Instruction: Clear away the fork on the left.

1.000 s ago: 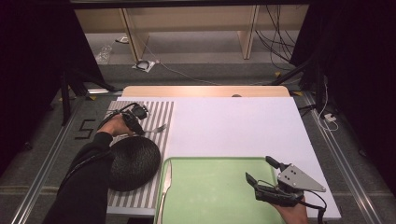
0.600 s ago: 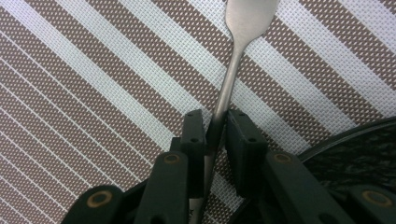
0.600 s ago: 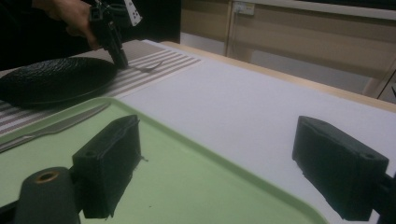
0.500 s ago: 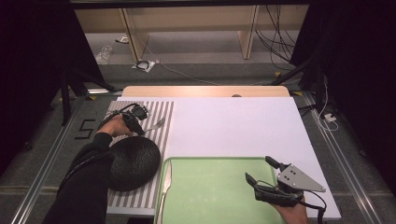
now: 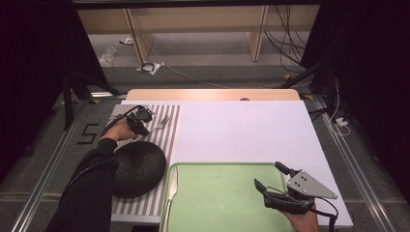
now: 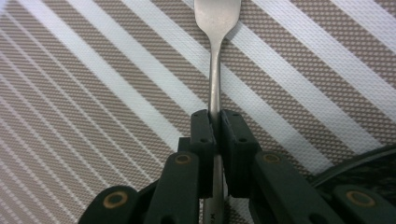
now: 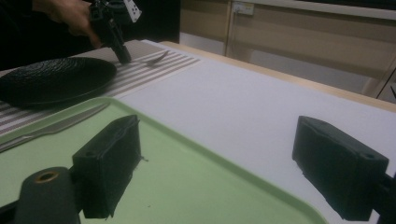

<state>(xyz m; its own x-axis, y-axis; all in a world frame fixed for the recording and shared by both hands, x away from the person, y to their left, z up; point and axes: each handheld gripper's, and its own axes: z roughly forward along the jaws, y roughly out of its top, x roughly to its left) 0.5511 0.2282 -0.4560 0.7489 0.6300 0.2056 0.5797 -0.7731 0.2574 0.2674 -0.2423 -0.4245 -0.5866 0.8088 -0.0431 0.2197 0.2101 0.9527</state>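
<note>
The fork point(image 6: 215, 56) lies on the striped mat point(image 5: 167, 145) at the far left of the surface point(image 5: 241, 125), just past the black plate point(image 5: 138, 166). The left hand-held gripper point(image 5: 140, 124) has hold of it. In the left gripper view its two black jaws are squeezed tight on the thin handle, and the wide part of the fork points away from them. In the right gripper view the fork point(image 7: 152, 59) looks low over the mat, but I cannot tell if it touches the mat or is lifted a little.

The plate sits on the near part of the mat, next to the green tray point(image 5: 217, 203). A knife point(image 5: 170, 193) lies along the left edge of the tray, with its tip pointing away from the person.

The right hand-held gripper point(image 5: 273, 181) is over the near right part of the tray, well apart from the fork. Its jaws are spread wide, and they hold nothing. A hand point(image 5: 302, 220) holds it from below.

The white surface between the mat and the right hand-held gripper is bare.
</note>
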